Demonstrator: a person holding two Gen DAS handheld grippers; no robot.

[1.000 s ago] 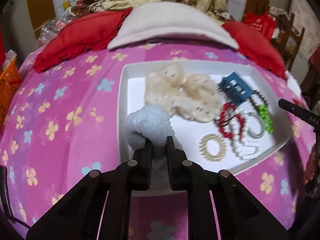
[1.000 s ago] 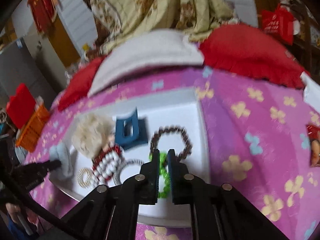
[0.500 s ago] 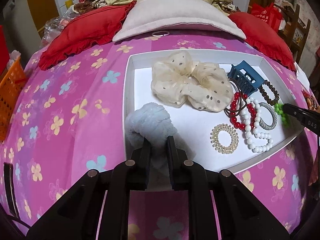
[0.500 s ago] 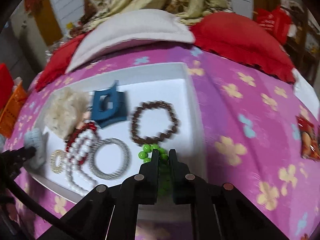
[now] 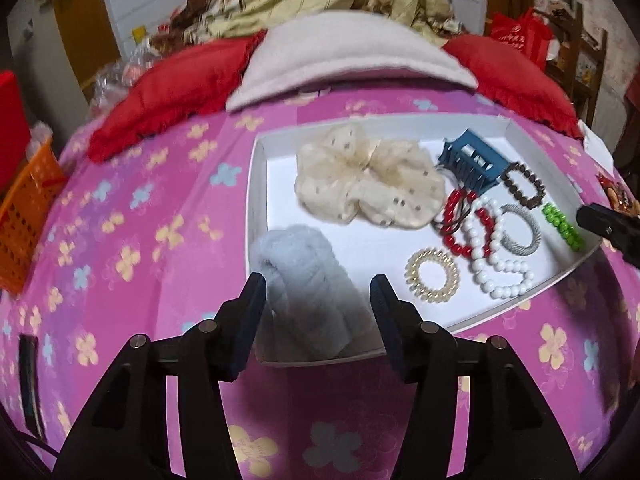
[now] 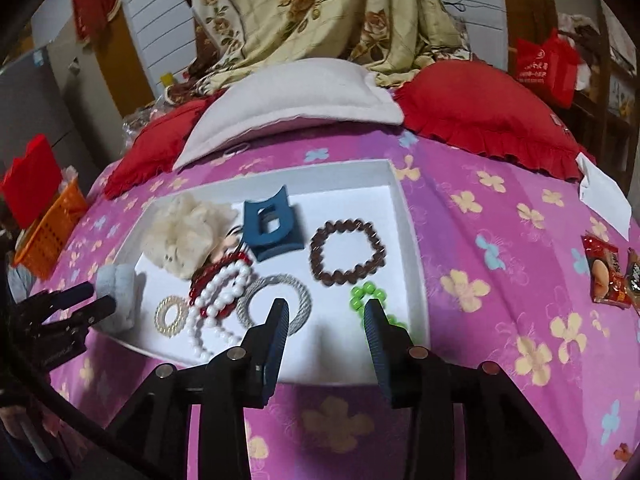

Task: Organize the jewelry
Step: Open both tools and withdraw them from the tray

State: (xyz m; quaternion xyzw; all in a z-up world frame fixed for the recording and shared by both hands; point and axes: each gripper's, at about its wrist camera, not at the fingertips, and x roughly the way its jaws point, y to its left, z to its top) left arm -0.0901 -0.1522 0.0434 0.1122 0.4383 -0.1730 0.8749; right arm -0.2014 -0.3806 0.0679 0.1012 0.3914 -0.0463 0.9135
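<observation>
Since half a second ago both grippers have let go: left gripper (image 5: 318,288) fingers gape around the blue scrunchie (image 5: 308,280), lower centre; right gripper (image 6: 326,314) spreads empty beside the green bracelet (image 6: 370,300). Both lie inside the tray (image 5: 256,200), delivered.

This is a lived-in home bedroom: a bed (image 6: 460,264) spread with a pink flowered sheet fills both views. At twelve o'clock lie a white pillow (image 6: 296,100) flanked by red ruffled cushions (image 6: 480,104), with a floral quilt (image 6: 320,12) heaped behind. An orange basket (image 5: 24,216) sits at nine o'clock, snack packets (image 6: 608,272) at three o'clock.
</observation>
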